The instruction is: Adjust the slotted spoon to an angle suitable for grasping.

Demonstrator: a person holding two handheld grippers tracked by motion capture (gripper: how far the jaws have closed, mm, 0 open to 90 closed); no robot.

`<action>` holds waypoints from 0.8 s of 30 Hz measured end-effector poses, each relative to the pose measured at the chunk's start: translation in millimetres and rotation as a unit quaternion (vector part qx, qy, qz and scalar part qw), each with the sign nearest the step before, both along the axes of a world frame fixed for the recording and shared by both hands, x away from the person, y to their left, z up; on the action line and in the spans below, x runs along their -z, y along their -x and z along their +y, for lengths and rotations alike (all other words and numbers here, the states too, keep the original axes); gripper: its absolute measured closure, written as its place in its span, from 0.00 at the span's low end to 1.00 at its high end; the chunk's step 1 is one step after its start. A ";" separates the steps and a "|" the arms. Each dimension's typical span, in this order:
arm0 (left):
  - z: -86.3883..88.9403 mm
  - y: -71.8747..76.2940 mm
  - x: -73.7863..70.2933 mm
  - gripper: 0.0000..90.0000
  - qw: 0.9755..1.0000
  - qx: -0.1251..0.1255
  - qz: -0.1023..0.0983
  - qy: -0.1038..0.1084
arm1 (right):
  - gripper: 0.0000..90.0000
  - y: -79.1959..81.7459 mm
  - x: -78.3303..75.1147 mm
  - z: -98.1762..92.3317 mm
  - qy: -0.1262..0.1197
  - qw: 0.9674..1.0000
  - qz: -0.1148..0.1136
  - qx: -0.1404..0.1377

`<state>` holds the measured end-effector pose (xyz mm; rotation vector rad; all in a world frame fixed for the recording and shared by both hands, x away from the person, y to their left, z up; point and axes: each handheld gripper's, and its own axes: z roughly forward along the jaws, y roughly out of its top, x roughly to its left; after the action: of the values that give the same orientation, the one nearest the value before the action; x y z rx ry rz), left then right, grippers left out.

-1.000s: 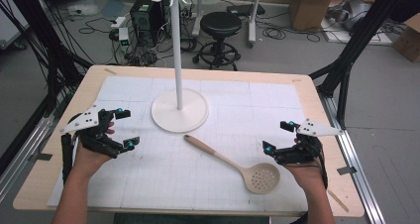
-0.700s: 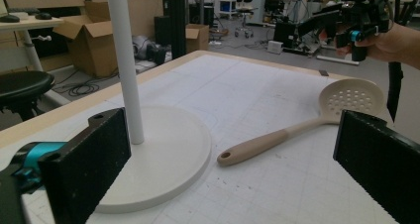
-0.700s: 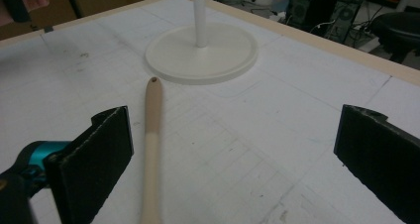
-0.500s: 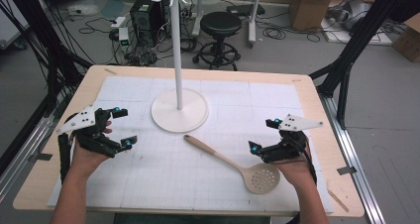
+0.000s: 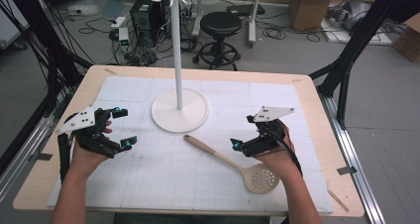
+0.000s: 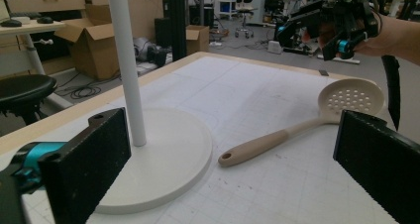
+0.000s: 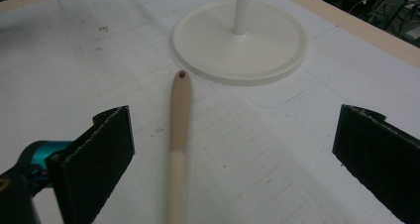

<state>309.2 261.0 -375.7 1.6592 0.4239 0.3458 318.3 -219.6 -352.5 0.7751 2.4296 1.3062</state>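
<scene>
Spoon (image 5: 233,162) lies flat on tabletop (image 5: 317,110), handle tip near stand (image 5: 179,110). Right gripper (image 5: 239,145) hangs wide above the handle; left gripper (image 5: 123,128) wide, idle. Risk: a low, round handle may roll from closing jaws.

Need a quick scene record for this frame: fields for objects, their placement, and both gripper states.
surface: white grid mat on a wooden table
stand: white hook stand, round base on the mat, pole upright
spoon: slotted spoon flat on the mat, handle end toward the stand base, not touching it
left gripper: open, holding nothing, left of the stand
right gripper: open, holding nothing, above the spoon handle, which runs between its jaws in the right gripper view
</scene>
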 end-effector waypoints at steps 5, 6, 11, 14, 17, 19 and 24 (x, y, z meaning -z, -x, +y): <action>-0.5 -0.7 0.4 0.02 1.000 0.000 -0.001 -0.002 | 0.01 -2.4 3.7 6.6 0.017 1.000 0.010 -0.009; -0.6 -0.7 0.4 0.02 1.000 0.000 -0.002 -0.001 | 0.01 -3.3 4.5 7.7 0.021 1.000 0.011 -0.012; -0.2 -4.1 0.3 0.02 1.000 0.001 -0.002 0.004 | 0.04 -6.7 5.5 13.5 0.034 0.999 0.024 -0.020; -0.1 -4.8 0.6 0.02 1.000 0.002 -0.002 0.004 | 0.04 -8.4 5.6 15.1 0.037 0.999 0.026 -0.022; -2.0 -3.5 0.8 0.02 1.000 0.001 -0.002 -0.003 | 0.04 -9.0 8.0 21.2 0.050 0.998 0.035 -0.022; -2.9 -3.4 0.8 0.02 1.000 0.002 -0.003 -0.005 | 0.04 -9.1 9.2 24.7 0.060 0.997 0.039 -0.026; -4.1 -3.7 0.8 0.02 1.000 0.003 -0.003 -0.008 | 0.04 -12.5 14.7 30.4 0.075 0.995 0.057 -0.030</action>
<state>312.9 256.9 -376.5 1.6739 0.4131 0.3497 330.8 -189.2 -367.1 0.7595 2.6247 1.1112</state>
